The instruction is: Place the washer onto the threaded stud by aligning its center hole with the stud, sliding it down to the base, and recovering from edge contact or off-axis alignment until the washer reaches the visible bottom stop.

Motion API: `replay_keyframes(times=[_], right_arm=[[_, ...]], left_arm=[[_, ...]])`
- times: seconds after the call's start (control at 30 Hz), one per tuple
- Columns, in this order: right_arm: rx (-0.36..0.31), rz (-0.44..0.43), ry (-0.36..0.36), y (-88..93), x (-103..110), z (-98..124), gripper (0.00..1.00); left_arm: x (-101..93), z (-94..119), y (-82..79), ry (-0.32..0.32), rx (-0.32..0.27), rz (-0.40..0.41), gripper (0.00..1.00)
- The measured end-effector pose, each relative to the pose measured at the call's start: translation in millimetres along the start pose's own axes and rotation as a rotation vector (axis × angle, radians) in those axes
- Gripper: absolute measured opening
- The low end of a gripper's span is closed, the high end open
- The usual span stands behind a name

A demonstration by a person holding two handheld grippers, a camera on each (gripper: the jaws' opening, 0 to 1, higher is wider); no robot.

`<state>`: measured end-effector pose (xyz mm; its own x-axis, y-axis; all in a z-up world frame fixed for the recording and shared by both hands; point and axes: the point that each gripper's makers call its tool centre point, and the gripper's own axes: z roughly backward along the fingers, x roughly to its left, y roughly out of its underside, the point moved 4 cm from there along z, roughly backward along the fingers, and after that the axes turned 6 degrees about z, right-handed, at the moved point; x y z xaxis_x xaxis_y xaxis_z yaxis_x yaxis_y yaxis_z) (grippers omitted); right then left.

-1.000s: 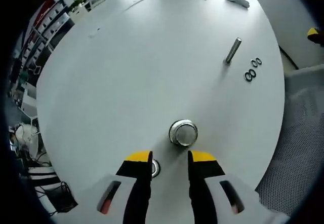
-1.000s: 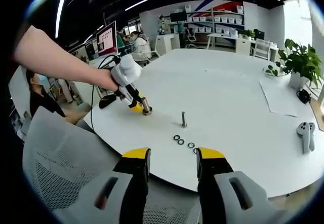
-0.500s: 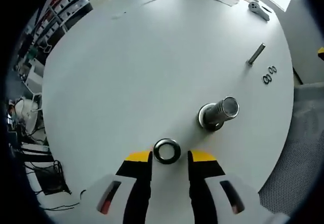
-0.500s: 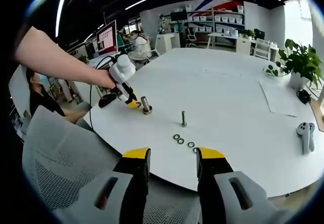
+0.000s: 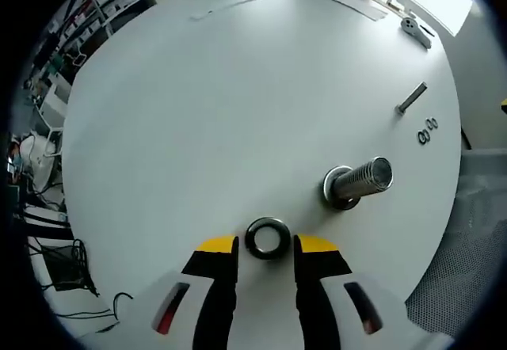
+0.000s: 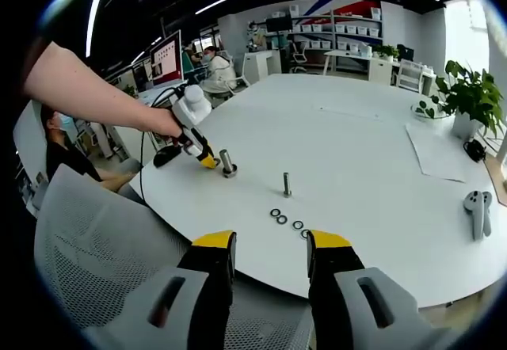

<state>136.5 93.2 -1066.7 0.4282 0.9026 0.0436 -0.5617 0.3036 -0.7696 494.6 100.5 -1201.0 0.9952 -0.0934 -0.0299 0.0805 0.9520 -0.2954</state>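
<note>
Left gripper view shows the left claw [image 5: 265, 247] low over the white tabletop [image 5: 214, 104], w/ its two yellow-tipped jaws apart. The washer [image 5: 267, 237], a dark ring, sits right betw. the tips. It looks to lie flat on the tabletop, but whether the jaws touch it can't be told. The big threaded stud [image 5: 358, 182] stands on its round base near by, up and to the right of the washer, well clear of it. Far off near the tabletop edge are a thin small stud [image 5: 412, 97] and a few small rings [image 5: 428, 131].

Right gripper view shows the right claw [image 6: 269, 249] held off the tabletop edge, over a mesh chair [image 6: 87, 247], jaws apart w/ nothing betw. them. From here the left claw [image 6: 204, 158] shows just beside the big stud [image 6: 227, 162], and a white controller [image 6: 476, 205] lies far right.

The step in hand looks like picking up the washer. To do it well, the left claw should prob. close slow on the ring's outer edge, both sides at once, so it doesn't skid away. Then lift it level, bring the hole right over the stud top, and lower straight. If the edge bumps the stud, back up a bit, re-center, try again till it sits on the base.
</note>
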Motion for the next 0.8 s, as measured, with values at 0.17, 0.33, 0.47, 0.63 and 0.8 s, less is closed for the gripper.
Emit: replay_keyframes(times=[0.17,0.33,0.47,0.63,0.8], right_arm=[[0.001,-0.001,0.001,-0.4,-0.2,0.8,0.38],[0.001,-0.002,0.001,-0.5,-0.2,1.0,0.38],[0.003,-0.001,0.001,0.3,-0.9,0.1,0.38],[0.001,-0.005,0.004,-0.1,-1.5,1.4,0.38],[0.002,-0.001,0.001,0.4,-1.6,0.1,0.38]], left_arm=[[-0.1,-2.3,0.0,-0.005,-0.001,-0.005,0.26],[1.8,-2.8,0.0,-0.001,-0.001,0.0,0.24],[3.7,-3.6,0.4,-0.005,-0.011,0.011,0.21],[2.5,-4.5,0.8,-0.015,-0.014,0.02,0.21],[-6.0,-2.2,4.3,-0.011,0.007,0.021,0.21]])
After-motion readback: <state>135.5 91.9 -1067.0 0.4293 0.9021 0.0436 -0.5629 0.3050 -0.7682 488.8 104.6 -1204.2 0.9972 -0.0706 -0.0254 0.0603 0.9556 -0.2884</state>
